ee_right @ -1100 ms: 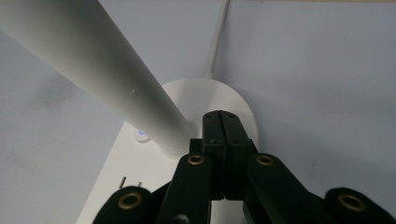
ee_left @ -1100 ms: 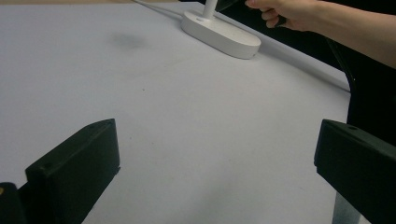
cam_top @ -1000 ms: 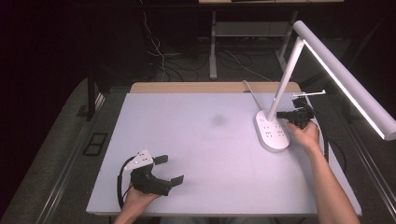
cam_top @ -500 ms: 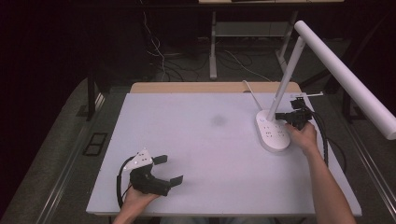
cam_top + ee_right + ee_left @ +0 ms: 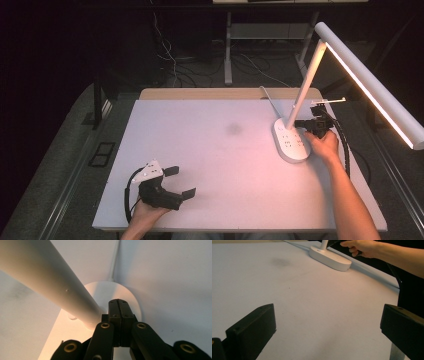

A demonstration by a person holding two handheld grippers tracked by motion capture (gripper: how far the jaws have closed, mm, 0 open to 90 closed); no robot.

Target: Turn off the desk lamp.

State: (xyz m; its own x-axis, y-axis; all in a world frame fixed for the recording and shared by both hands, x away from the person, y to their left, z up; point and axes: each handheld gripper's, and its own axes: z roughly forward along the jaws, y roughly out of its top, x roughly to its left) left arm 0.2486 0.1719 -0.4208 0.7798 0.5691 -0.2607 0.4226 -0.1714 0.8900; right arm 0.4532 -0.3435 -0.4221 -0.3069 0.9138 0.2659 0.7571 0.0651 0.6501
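A white desk lamp stands at the table's right, with its oval base, slanted stem and long lit head. My right gripper is shut, jaws pressed together with nothing between them, tips over the back of the base right beside the foot of the stem. In the right gripper view the closed tips sit above the base, next to the stem. My left gripper rests open near the front left edge, empty; it looks toward the base.
The white table carries a faint grey smudge near its middle. The lamp's white cord runs off the back edge. A black cable trails from the right gripper along the forearm. Dark floor and table legs lie beyond.
The lamp's light has turned from cool white to a warm orange tint on the table around the base. The right gripper stays at the base; the left gripper has barely moved.
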